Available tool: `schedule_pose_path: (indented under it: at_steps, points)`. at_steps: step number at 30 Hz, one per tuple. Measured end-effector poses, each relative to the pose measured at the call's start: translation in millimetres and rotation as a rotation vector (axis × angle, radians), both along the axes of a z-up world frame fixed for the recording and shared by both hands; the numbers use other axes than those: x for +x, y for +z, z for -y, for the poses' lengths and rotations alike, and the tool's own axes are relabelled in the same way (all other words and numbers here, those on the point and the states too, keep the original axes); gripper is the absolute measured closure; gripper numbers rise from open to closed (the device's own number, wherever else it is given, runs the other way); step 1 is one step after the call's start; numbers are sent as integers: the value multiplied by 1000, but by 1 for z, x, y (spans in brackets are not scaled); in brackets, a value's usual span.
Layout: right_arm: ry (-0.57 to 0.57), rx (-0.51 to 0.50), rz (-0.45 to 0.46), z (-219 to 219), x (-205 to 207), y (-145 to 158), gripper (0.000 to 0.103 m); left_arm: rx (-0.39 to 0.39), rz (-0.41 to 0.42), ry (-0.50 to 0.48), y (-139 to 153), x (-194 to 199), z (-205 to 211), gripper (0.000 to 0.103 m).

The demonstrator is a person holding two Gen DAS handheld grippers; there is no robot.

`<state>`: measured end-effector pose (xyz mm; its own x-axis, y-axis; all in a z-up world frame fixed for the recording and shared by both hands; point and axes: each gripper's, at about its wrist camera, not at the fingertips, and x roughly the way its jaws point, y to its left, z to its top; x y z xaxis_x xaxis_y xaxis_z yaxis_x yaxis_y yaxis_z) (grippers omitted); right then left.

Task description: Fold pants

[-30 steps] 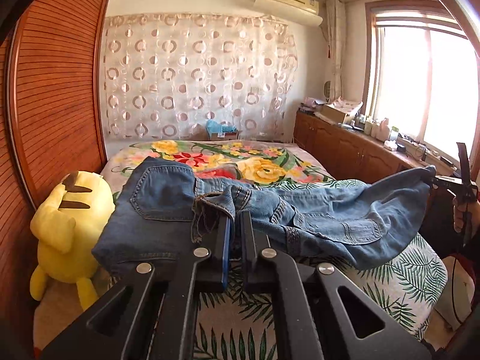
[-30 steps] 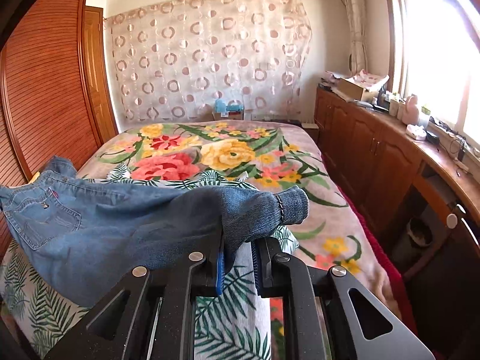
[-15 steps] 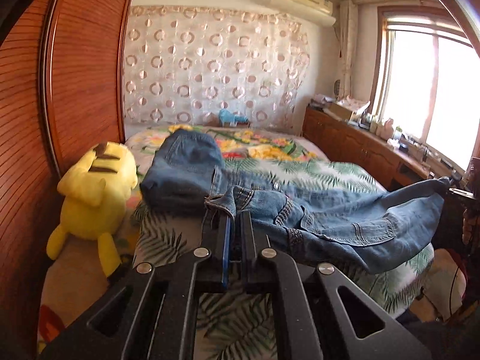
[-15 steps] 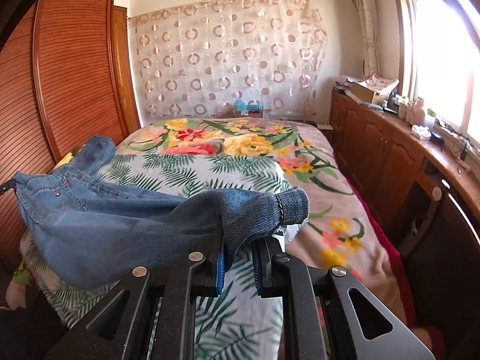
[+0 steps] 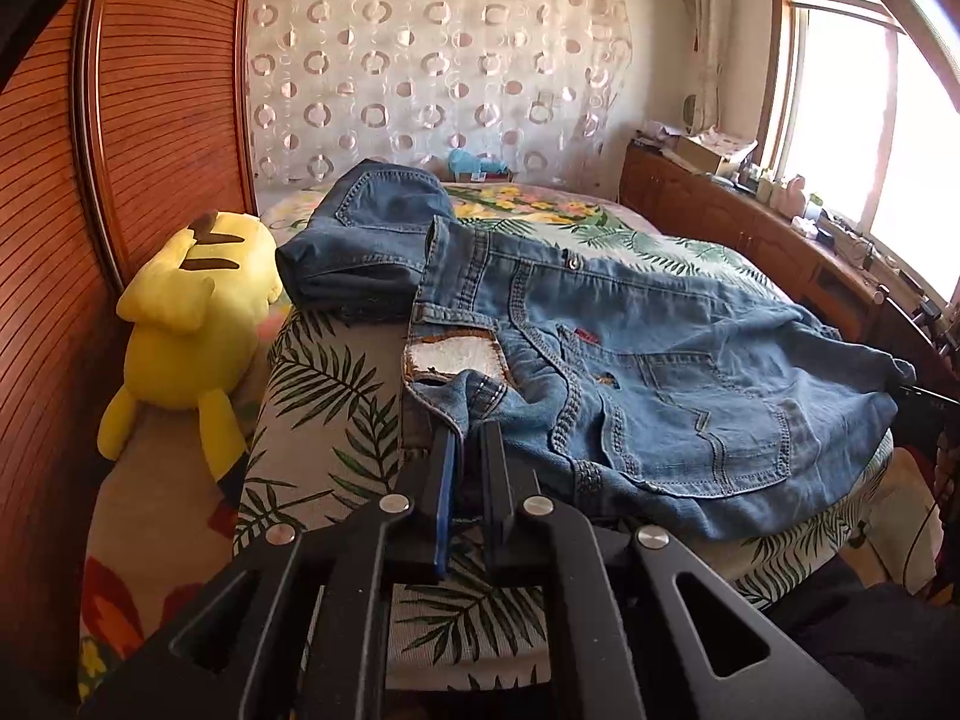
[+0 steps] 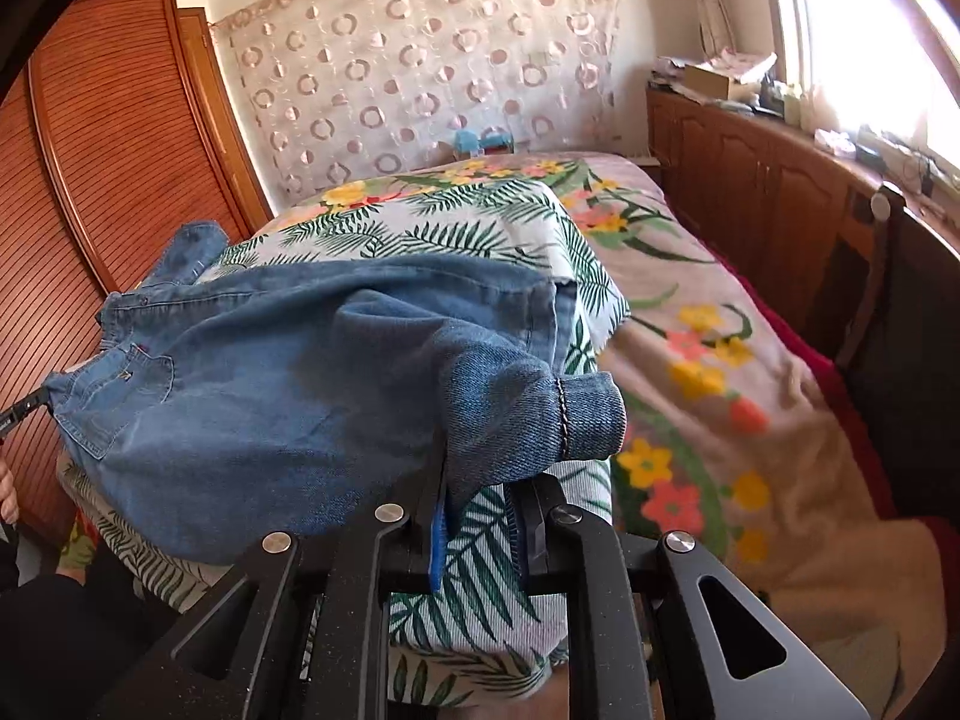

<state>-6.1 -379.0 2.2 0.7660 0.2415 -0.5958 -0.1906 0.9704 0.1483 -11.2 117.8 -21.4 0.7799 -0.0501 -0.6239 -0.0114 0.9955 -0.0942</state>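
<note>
Jeans (image 5: pixel 630 360) now lowered onto bed (image 5: pixel 336 396)

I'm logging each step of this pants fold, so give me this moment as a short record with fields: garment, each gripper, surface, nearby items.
garment: blue jeans, spread across the bed, back pocket up
left gripper: shut on the waistband
right gripper: shut on a leg hem
surface: palm-leaf cloth over a floral bedspread
nearby: yellow plush toy beside the bed, by the wooden wardrobe
</note>
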Motion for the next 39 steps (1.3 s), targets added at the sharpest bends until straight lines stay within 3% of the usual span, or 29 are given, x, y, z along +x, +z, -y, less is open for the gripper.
schedule_pose_path:
  at_steps: [6,8,12,14,15,16,27,35,39]
  points:
    - [-9,1,-16,-5,-5,-1,87,34,-17,2,-6,-3,2,78]
    - [-11,0,-21,-12,-10,-2,87,38,-22,-5,-7,-3,2,78]
    - [-15,-4,-22,-15,-10,-2,87,31,-7,-15,-4,-7,3,54]
    - [-18,-7,-25,-18,-9,-3,86,20,5,-23,0,-9,4,40]
    - [-17,-11,-24,-18,-9,-4,86,16,14,-26,2,-10,5,26]
    - [-18,-15,-23,-18,-10,-3,86,10,26,-33,4,-11,7,22]
    - [-58,-21,27,-12,-24,13,67,24,67,-151,17,22,61,22]
    - [-71,-40,32,-12,-21,10,66,16,50,-284,5,55,119,22]
    - [-87,-57,12,-12,-14,5,66,10,44,-298,-1,60,132,22]
